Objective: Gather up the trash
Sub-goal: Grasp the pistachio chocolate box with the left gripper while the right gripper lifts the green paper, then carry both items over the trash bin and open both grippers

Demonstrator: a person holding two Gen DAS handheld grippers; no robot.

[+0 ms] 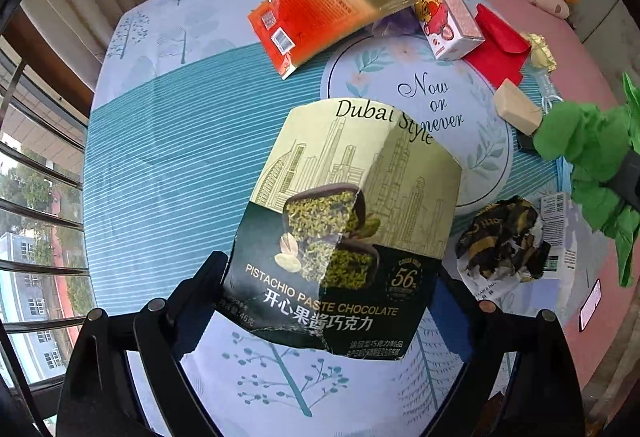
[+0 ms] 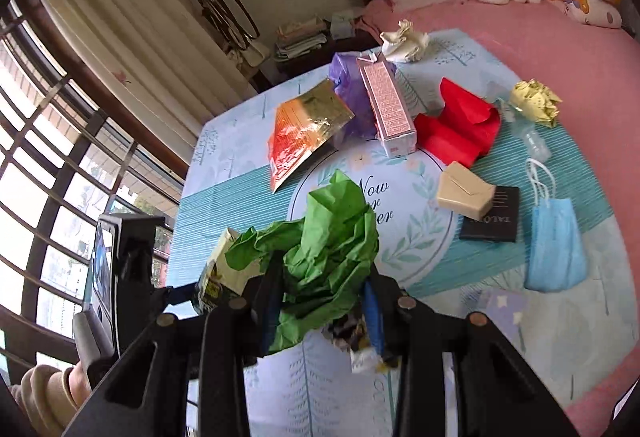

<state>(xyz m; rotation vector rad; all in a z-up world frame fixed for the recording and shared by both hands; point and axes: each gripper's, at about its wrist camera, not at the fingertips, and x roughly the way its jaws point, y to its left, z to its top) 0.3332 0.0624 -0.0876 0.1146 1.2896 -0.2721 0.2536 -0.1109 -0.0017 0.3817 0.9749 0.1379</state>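
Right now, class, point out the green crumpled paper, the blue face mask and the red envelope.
green crumpled paper (image 2: 320, 249), right wrist view, its crumpled centre.
blue face mask (image 2: 556, 241), right wrist view, its pleated middle.
red envelope (image 2: 460, 129), right wrist view, its flap.

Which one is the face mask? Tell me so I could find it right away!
Start at the round "Now or never" circle printed in the middle of the tablecloth, then look towards the pink bedspread. Past the small black booklet lies the face mask, flat on the cloth. It is the only soft, light blue thing there, with thin white ear loops.
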